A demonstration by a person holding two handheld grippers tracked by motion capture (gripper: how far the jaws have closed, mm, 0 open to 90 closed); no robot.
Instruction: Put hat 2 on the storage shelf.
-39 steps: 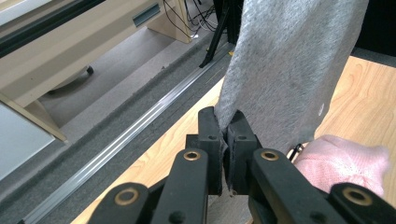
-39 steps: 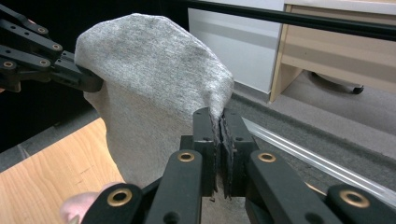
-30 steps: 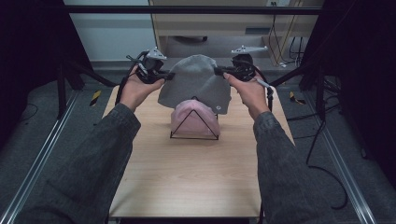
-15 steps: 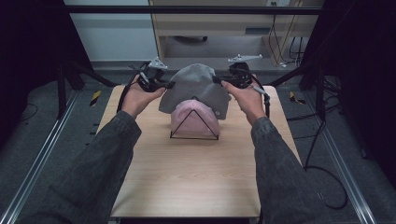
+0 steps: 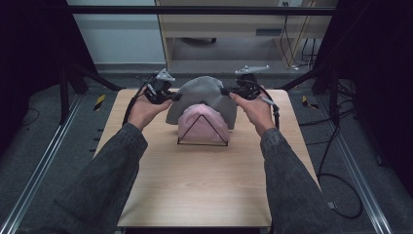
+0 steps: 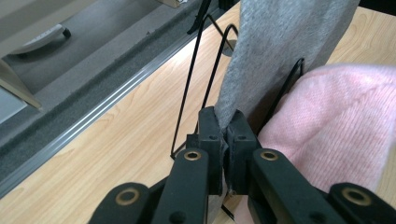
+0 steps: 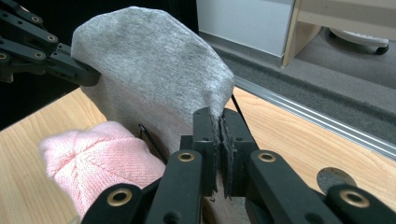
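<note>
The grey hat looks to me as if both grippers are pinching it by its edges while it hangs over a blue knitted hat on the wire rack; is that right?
Not quite: the knitted hat is pink, not blue, as the right gripper view shows. The rest holds: the left gripper and right gripper each pinch an edge of the grey hat, held over the pink one on the wire rack.

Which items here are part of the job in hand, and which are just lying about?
In the job:
- grey beanie, pinched at its edge by both
- left hand-held gripper
- right hand-held gripper
- black wire rack
- pink knit beanie already on the rack

Lying about:
- yellow-and-black tool on the floor left of the table
- wooden cabinet behind
</note>
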